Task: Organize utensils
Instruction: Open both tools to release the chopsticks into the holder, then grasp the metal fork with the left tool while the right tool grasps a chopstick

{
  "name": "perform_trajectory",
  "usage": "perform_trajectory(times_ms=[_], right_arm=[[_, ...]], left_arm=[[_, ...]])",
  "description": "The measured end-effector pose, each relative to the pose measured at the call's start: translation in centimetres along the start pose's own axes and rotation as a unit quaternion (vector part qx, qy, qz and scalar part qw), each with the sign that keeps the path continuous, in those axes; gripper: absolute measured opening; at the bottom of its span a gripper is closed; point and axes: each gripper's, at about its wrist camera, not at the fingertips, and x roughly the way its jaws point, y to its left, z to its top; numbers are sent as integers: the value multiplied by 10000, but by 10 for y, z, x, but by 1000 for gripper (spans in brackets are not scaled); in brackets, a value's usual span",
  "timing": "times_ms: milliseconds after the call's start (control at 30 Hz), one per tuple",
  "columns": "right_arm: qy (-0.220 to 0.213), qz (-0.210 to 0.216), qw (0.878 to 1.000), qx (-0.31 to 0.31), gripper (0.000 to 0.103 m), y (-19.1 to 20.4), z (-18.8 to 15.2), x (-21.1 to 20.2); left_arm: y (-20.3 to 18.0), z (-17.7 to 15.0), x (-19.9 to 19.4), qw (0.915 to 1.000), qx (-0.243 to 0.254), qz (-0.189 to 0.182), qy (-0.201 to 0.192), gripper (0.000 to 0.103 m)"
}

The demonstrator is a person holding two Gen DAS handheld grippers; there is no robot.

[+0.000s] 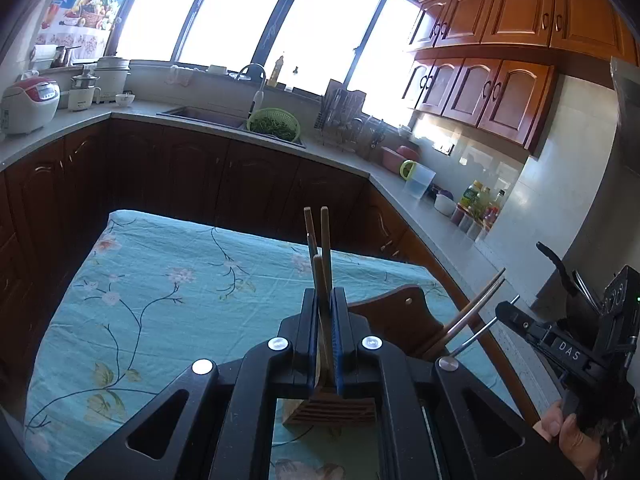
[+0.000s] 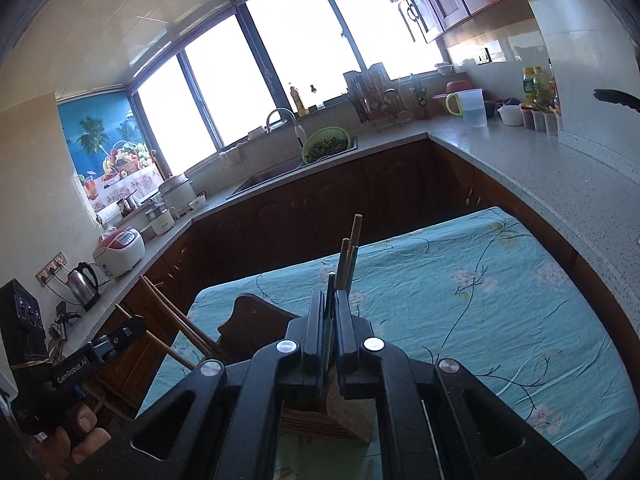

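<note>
Each gripper is shut tight on a bunch of sticks. The left gripper [image 1: 324,300] holds brown chopsticks [image 1: 322,240], and the right gripper [image 2: 330,304] holds its sticks [image 2: 350,252] too. A wooden holder [image 1: 332,410] sits on the bench [image 1: 160,280] right under both. Keep the sticks straight and bring them down slowly into the slots, 1 bunch at a time, so the grippers do not bump. A dark wooden board [image 1: 400,316] stands just beside the holder.
</note>
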Motion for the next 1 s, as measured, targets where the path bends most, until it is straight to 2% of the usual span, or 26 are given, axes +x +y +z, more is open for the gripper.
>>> perform_trajectory(times_ms=[300,400,433,467,500,533,567,633,667,700,733,800,1000], right_arm=[[36,-23,10000,2,5,1,2,0],[74,36,10000,10,10,1,3,0],[63,56,10000,28,12,2,2,-2],[39,107,9999,54,15,1,2,-5],[-5,169,9998,85,26,1,3,-8],[-70,229,9997,110,44,0,4,-13],[-164,261,9994,125,53,-1,4,-19],[-357,303,9988,166,67,-1,5,-34],[-446,336,9982,196,70,-2,6,-41],[-546,350,9977,221,80,-3,5,-49],[-648,345,9970,239,88,-3,5,-57],[-838,343,9956,255,97,-5,1,-74],[-855,188,9960,192,99,-10,-22,-106]], left_arm=[[-5,16,-3,9999,109,88,13,5],[-5,12,-8,9999,133,97,49,6],[-4,8,-10,9999,109,95,92,7],[-3,8,-12,9999,58,57,135,17],[-1,9,-15,9999,-9,26,124,31],[0,9,-21,10000,-59,31,73,41],[1,7,-30,9999,-84,58,-30,55],[-1,7,-46,9997,-51,131,-214,64],[0,4,-53,9996,-35,151,-253,73],[0,2,-61,9994,-40,179,-304,81],[1,-1,-69,9991,-46,199,-367,83],[3,-8,-84,9987,-37,230,-451,85],[4,-43,-120,9988,2,324,-375,87]])
